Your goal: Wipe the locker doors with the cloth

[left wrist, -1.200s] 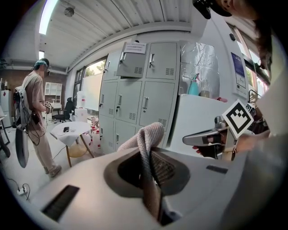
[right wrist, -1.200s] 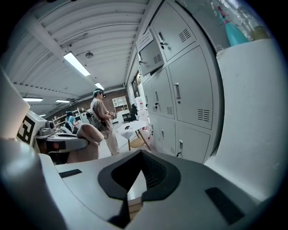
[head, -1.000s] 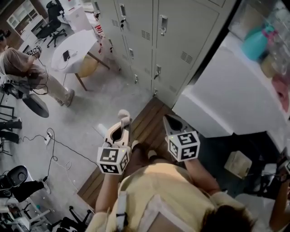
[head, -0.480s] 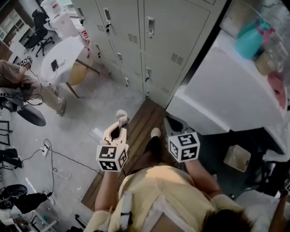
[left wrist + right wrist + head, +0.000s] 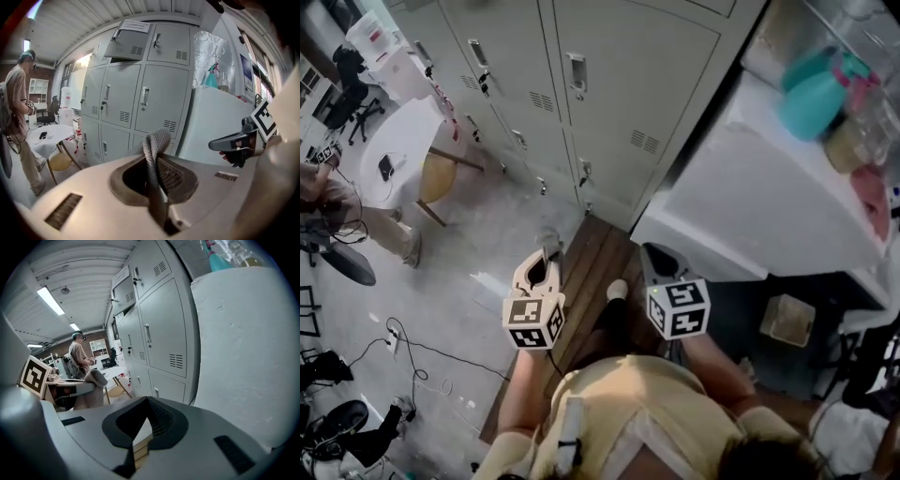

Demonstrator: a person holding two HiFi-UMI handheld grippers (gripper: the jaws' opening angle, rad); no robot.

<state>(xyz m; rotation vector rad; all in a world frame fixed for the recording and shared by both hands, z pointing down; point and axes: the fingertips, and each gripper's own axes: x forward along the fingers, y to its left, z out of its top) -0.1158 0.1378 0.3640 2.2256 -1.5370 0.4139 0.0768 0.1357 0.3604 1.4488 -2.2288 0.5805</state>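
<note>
Fingers of my left gripper were clamped on the grey knitted cloth, while my right gripper was closed on nothing. I judged the wiping not yet begun: the cloth was well clear of the pale grey metal locker doors. Only the left gripper view showed the pinch plainly; the head view showed me standing back from the doors

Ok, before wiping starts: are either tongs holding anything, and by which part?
The left tongs are shut on the grey cloth, pinched along a fold, its bunched end poking past the tips. The right tongs are shut, empty.
</note>
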